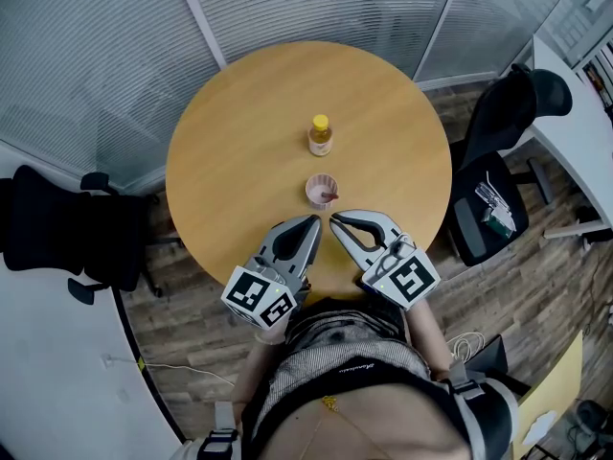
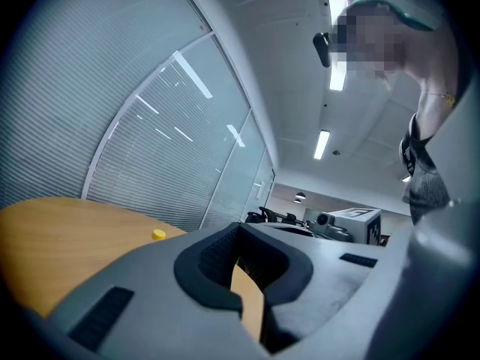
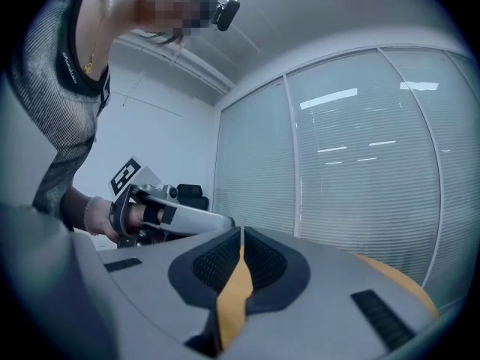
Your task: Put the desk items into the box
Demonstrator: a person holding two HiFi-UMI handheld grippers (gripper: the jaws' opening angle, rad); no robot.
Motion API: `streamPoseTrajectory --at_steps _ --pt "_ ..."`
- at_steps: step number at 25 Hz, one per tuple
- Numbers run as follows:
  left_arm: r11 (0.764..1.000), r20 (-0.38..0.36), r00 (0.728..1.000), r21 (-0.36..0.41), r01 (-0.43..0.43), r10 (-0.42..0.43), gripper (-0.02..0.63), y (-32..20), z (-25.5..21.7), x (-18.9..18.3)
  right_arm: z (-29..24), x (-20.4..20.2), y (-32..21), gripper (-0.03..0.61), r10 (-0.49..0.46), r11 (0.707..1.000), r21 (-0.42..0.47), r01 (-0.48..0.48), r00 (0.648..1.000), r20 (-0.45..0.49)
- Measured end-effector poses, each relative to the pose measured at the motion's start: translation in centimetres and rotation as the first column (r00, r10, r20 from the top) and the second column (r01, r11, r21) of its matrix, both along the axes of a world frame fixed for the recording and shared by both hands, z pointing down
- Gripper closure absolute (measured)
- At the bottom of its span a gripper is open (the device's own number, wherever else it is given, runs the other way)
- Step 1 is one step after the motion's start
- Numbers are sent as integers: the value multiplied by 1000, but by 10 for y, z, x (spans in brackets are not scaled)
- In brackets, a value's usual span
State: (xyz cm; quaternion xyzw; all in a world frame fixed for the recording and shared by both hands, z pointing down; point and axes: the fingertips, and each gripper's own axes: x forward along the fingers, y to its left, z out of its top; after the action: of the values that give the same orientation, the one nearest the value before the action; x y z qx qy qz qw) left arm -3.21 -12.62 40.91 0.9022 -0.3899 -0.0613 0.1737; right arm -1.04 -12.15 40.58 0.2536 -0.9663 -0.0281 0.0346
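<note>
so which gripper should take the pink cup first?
Left, narrowly. The left gripper points almost straight at the pink cup from just short of it; the right gripper is as near but offset sideways. Both are shut and empty.

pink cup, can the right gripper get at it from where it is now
Probably yes: the right gripper sits just short of the pink cup, with only bare table between. Its jaws are shut, so they'd need to open first.
</note>
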Motion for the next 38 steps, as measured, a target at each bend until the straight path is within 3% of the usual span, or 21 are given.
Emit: streamPoseTrajectory --at_steps 9,38 --pt "999 -14 1000 30 12 -12 612 2 -15 -5 -12 -1 -3 549 16 999 29 -16 1000 18" --pt "1000 -7 1000 -10 13 -14 612 6 -4 -5 -7 4 -7 557 33 999 29 -33 999 -22"
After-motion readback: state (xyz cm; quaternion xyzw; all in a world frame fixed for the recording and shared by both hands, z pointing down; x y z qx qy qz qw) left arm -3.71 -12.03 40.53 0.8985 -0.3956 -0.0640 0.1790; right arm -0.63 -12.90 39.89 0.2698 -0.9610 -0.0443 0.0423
